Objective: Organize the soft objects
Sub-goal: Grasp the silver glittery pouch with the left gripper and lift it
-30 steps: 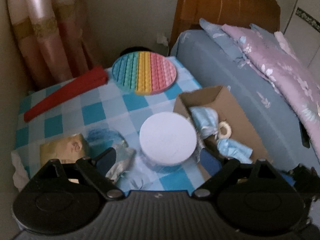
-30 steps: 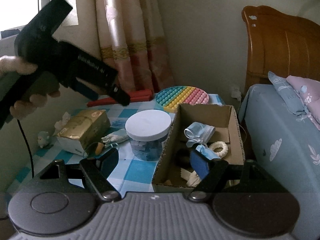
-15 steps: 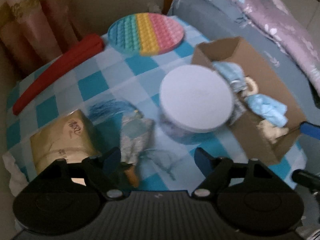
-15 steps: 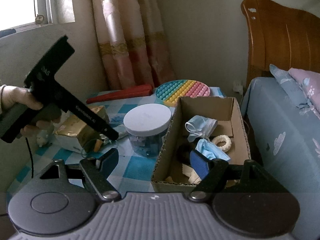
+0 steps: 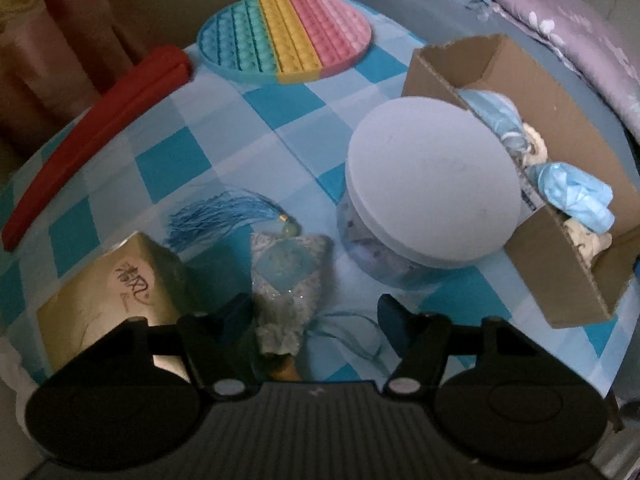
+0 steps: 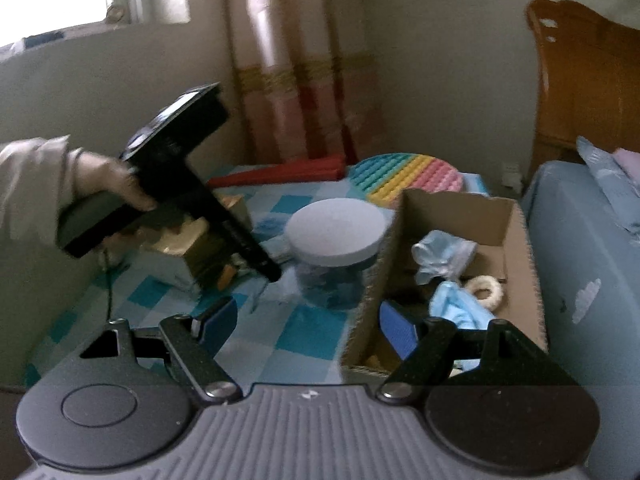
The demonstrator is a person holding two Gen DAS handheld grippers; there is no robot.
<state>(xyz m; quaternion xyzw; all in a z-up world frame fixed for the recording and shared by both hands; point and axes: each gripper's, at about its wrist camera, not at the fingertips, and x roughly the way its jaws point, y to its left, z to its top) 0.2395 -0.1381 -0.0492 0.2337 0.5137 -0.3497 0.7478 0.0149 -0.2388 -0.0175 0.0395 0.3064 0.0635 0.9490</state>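
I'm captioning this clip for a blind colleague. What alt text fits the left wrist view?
The left tongs, closing, straddle a small tasselled fabric pouch on a blue checked tablecloth. A white-lidded jar stands beside a cardboard box of blue cloths.

On the counter (image 5: 224, 148), bare checked cloth lies open at frame centre. The white-lidded jar (image 5: 432, 184) touches the cardboard box (image 5: 560, 280) at right; the gold box (image 5: 104, 296) blocks lower left, leaving a narrow lane holding the tasselled sachet (image 5: 288, 272)
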